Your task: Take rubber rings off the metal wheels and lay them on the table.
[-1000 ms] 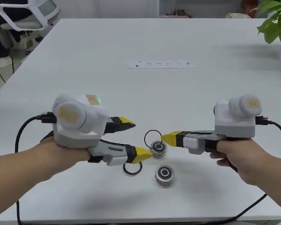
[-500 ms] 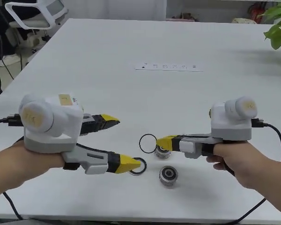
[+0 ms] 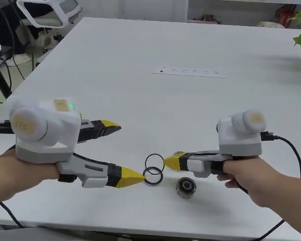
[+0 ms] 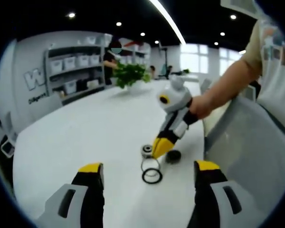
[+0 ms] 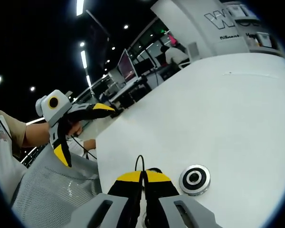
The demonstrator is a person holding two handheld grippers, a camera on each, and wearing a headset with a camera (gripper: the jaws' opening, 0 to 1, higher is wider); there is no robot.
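Rubber ring point(image 3: 154, 154): thin blk hoop, pinched in right gripper point(image 3: 166, 161).

1. The left gripper point(image 3: 124, 150) sits at the near left, its jaws spread wide apart, yellow tips pointing right.
2. The left hand point(image 3: 20, 173) grips it from behind, forearm reaching in from the near left edge.
3. The right gripper point(image 3: 169, 161) lies level at the near right, pointing left, jaws pressed together on a thin rubber ring point(image 3: 154, 161).
4. The right hand point(image 3: 251, 175) wraps its handle, forearm running in from the near right corner.
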